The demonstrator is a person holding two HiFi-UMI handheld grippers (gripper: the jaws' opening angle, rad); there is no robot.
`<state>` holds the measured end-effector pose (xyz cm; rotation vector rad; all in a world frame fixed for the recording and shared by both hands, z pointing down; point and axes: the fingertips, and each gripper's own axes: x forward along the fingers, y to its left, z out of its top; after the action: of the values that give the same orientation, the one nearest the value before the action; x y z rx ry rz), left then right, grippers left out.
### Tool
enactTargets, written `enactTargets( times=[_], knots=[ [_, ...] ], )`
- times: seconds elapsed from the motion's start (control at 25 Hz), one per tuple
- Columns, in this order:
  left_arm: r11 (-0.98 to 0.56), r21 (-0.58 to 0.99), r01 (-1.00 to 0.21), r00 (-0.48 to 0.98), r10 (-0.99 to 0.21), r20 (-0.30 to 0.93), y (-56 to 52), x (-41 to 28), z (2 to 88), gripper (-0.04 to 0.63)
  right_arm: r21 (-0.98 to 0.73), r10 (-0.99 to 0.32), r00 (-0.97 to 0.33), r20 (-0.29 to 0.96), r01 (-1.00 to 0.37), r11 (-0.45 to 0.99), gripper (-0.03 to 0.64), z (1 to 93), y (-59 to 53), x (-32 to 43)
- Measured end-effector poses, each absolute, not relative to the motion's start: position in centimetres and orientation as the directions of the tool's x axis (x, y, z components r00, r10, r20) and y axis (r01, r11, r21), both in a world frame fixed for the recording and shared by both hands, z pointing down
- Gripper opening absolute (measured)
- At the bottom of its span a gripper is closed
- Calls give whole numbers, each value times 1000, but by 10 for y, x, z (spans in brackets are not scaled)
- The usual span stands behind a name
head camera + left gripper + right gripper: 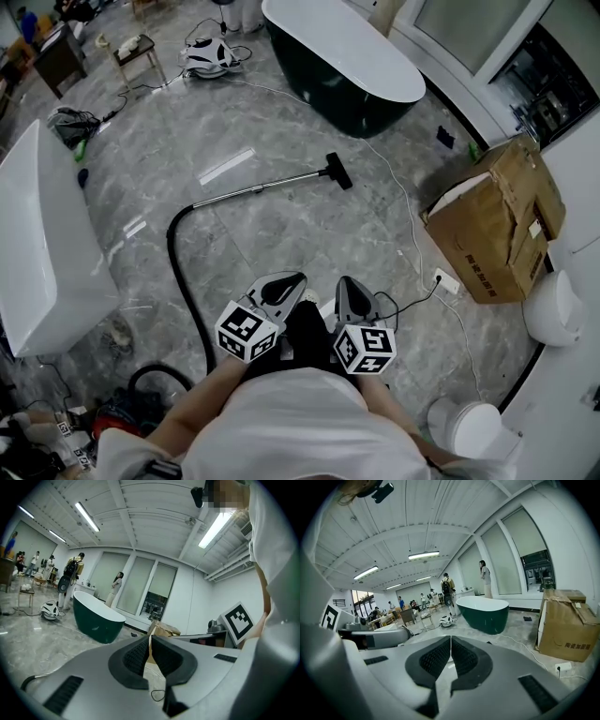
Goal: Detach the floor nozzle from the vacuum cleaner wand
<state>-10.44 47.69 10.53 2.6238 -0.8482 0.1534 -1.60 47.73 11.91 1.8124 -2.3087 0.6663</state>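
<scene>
Grey marble floor (281,234) fills the head view, with wide open room in the middle. White tub (47,244) blocks the left edge. Dark green tub (342,61) lies across the top. Cardboard box (497,220) sits at the right, against the white wall fittings, with a power strip (448,281) on the floor just beside it. A thin white cable (398,187) crosses the floor between the green tub and the box.

Black hose (180,272) curves from the bottom left up to the wand (258,189). The wand lies flat on the floor near mid-frame, well apart from both tubs. Its long axis runs from lower left to upper right.

Left gripper (298,279) and right gripper (345,283) are low in the frame, side by side close to the person's body. Both point up the frame toward the wand and are well short of it. The left's pads (136,658) are pressed together with nothing between them. The right's pads (436,660) are also clenched and empty. Neither touches anything.

Floor nozzle (338,172) is black and sits on the wand's upper right end, attached, set crosswise to the wand. It faces the green tub, with bare floor all round it.
</scene>
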Motion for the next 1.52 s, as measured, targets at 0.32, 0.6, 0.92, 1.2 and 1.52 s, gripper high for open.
enactTargets(
  times=[0.32, 0.6, 0.92, 1.2, 1.52],
  knots=[
    [-752, 321, -576, 817, -533, 218, 423, -69, 106, 25, -263, -882, -286, 375, -945, 194, 17, 121, 420, 13],
    [-766, 320, -558, 830, -507, 234, 394, -38, 113, 25, -288, -883, -297, 363, -937, 197, 17, 124, 389, 40],
    [-770, 320, -552, 833, -498, 240, 370, 0, 126, 25, -317, -882, -312, 353, -927, 201, 17, 133, 362, 76],
    [-771, 325, -547, 836, -486, 253, 359, 18, 132, 25, -349, -882, -319, 346, -917, 195, 17, 139, 348, 93],
    [-757, 340, -558, 829, -484, 281, 341, 22, 133, 25, -368, -866, -333, 373, -910, 192, 17, 143, 333, 96]
  ],
)
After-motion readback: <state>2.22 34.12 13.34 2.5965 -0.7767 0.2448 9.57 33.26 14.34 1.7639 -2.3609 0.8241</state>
